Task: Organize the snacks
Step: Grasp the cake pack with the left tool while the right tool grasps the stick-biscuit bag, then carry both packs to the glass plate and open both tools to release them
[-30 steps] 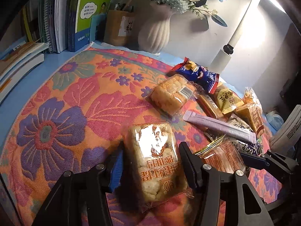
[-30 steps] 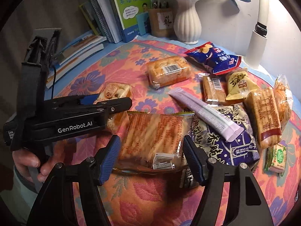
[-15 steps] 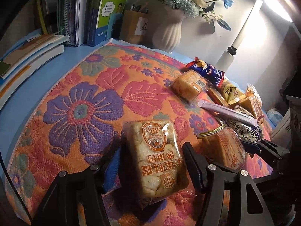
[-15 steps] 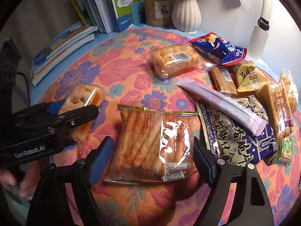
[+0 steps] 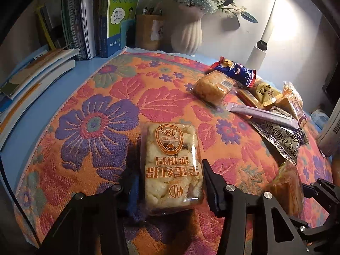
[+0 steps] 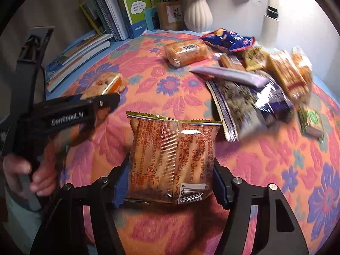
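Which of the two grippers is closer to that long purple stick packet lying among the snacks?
Right. The right gripper, closing on an orange biscuit pack, sits nearer the purple stick packet; the left gripper, around a puffed rice cake pack, is farther off.

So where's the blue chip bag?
In the left wrist view the blue chip bag lies far right on the flowery cloth, behind the bread packet, near the lamp.

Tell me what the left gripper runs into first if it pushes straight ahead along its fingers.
Likely the floral cloth. The left gripper, jaws closing around the egg crisp pack, points steeply down, with only cloth beyond, though depth is unclear.
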Demonstrator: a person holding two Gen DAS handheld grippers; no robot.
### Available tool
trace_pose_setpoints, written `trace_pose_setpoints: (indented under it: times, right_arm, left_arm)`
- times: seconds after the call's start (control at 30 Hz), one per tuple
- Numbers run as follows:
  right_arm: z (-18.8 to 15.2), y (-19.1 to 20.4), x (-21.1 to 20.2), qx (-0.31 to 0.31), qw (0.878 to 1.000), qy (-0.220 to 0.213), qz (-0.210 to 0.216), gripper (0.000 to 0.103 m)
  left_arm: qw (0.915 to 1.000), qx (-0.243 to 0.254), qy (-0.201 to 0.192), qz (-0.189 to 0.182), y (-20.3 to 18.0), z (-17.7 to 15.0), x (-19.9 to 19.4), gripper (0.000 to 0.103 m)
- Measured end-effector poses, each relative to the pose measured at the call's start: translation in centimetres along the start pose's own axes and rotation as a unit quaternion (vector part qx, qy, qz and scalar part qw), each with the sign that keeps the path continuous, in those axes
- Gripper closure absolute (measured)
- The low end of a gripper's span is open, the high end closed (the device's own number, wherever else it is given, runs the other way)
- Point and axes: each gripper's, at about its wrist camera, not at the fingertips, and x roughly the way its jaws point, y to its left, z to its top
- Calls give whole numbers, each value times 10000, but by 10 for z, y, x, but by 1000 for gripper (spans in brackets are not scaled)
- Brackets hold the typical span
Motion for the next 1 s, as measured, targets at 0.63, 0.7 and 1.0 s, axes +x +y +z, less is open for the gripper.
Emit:
trace_pose_setpoints:
  times: [0.63,0.7,1.0]
  right_arm:
    - [-79,-80,-98,1348,9877,-526,-589,42]
    - [-83,-88,-108,1440,9854,-627,-650,42]
    - [-106,-126,-176,1792,9710,-1262,-960,42]
  left_arm:
    - [9873,693,-145,-1421,-96,-23,-44,57]
    - [9846,845,-155,-1525,-113,-24,-49,57]
    - [9664,1586,-206,-2011,-202,-21,-72,57]
